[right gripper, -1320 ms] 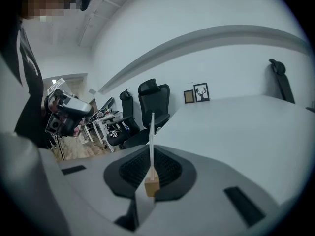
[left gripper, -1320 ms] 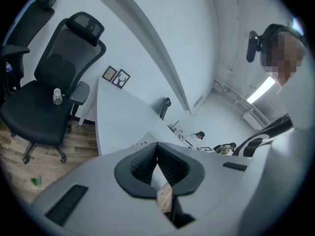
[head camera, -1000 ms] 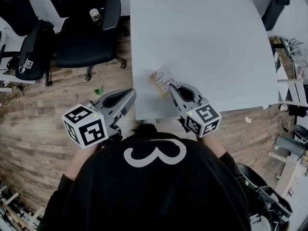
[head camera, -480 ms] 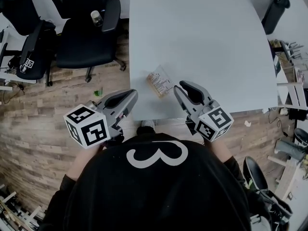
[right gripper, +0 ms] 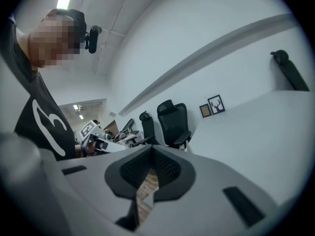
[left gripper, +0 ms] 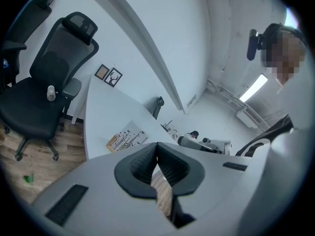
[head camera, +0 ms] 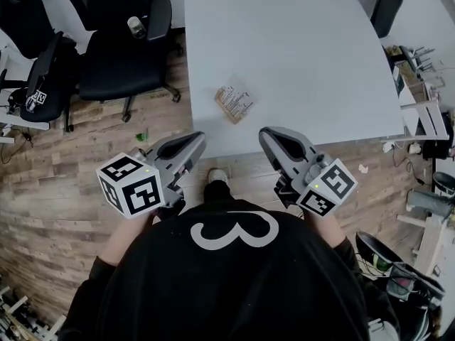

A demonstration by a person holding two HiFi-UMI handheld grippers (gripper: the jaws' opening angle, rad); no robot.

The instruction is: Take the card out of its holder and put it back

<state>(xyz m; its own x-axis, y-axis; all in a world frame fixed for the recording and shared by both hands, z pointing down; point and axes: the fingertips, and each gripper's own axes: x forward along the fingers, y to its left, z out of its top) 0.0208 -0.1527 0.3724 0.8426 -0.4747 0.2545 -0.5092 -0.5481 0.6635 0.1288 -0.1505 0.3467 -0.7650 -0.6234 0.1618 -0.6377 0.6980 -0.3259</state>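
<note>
The card in its clear holder (head camera: 234,104) lies flat on the white table (head camera: 306,41), a little in from the near edge; it also shows in the left gripper view (left gripper: 127,138). Both grippers hang off the table's near edge, in front of the person's chest, apart from the card. My left gripper (head camera: 190,142) is shut with nothing in it (left gripper: 157,149). My right gripper (head camera: 271,138) has just been closing; its pads meet with nothing between them (right gripper: 151,154).
Black office chairs (head camera: 117,55) stand on the wooden floor left of the table, one with a small bottle (head camera: 134,25) on its seat. A black upright object (head camera: 387,2) stands at the table's far right. Shelves and clutter (head camera: 426,112) line the right side.
The right gripper was at the card holder a second ago; it has let go, pulled back toward the body and risen. The card holder stays on the table. The left gripper shifted slightly.
</note>
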